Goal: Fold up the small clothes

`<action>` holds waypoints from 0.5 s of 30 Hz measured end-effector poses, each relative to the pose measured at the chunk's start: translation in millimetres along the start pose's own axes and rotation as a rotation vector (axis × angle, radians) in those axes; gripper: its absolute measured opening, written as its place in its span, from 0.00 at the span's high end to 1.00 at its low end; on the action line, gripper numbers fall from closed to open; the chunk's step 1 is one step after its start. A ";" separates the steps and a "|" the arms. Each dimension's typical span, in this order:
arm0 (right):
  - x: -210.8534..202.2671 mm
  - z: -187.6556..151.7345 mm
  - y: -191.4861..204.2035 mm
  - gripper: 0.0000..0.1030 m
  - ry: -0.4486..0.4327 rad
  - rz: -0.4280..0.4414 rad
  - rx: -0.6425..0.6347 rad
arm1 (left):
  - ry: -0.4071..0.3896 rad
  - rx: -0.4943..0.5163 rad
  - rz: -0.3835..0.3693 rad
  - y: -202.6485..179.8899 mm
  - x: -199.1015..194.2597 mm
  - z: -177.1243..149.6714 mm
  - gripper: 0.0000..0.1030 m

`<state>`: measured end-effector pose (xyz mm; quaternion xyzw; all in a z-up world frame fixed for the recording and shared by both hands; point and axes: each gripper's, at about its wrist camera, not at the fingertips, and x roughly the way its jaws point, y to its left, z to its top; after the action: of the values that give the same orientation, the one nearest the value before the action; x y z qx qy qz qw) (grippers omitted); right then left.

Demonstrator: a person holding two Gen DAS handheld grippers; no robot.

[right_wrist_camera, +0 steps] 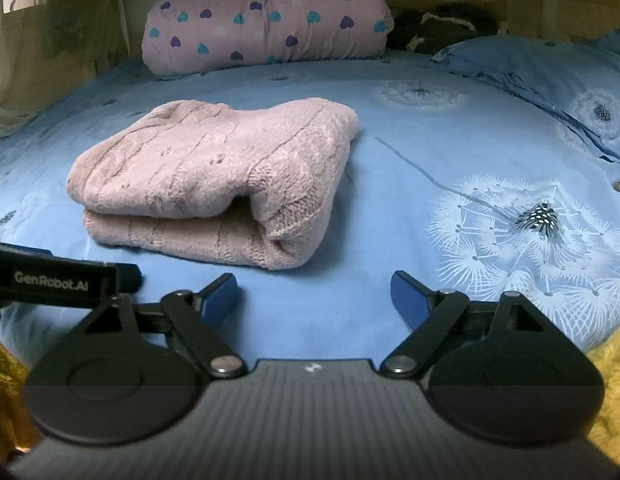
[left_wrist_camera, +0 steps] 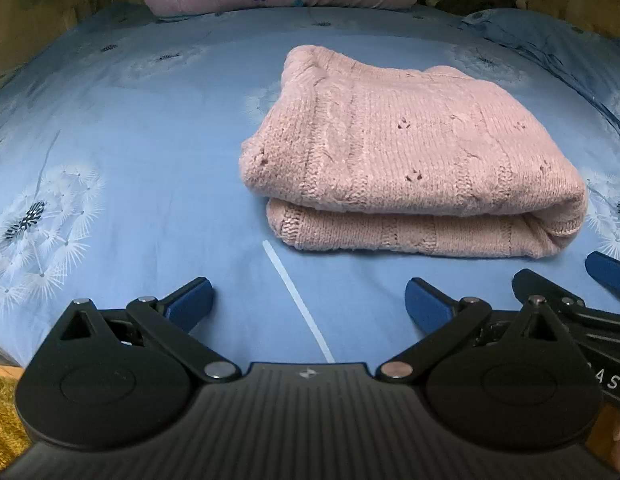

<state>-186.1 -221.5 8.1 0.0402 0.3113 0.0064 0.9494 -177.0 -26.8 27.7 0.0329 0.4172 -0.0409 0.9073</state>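
Sitting folded on the blue dandelion-print bedsheet (left_wrist_camera: 149, 168): pink cable-knit sweater (left_wrist_camera: 410, 160), doubled into a thick pad, rounded fold edge near-right, ribbed hem underneath. Chunky, soft knit; should hold shape. Left tool (left_wrist_camera: 308, 300) spread wide, nothing between pads, just short of the near edge. Right tool (right_wrist_camera: 313, 294) likewise spread, empty, clear of the sweater. Probably released after the last fold. Heart-print quilt roll (right_wrist_camera: 265, 20) at far end.

A pale pink cable-knit sweater (left_wrist_camera: 414, 152) lies on a blue bedsheet (left_wrist_camera: 149, 152) printed with white dandelions; the pink quilt (right_wrist_camera: 265, 20) carries teal and purple hearts.
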 end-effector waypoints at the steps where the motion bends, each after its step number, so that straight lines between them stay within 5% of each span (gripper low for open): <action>1: 0.2 -0.3 -0.2 0.17 -0.001 0.000 -0.001 | 0.000 0.000 0.000 0.0 -0.1 0.0 0.00; 15: 1.1 -0.8 -0.3 0.17 -0.002 0.000 0.002 | -0.012 0.008 0.005 -0.2 -0.5 -1.5 0.00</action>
<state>-185.7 -221.7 6.8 0.0410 0.3102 0.0061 0.9498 -178.5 -26.9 27.1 0.0371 0.4113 -0.0403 0.9098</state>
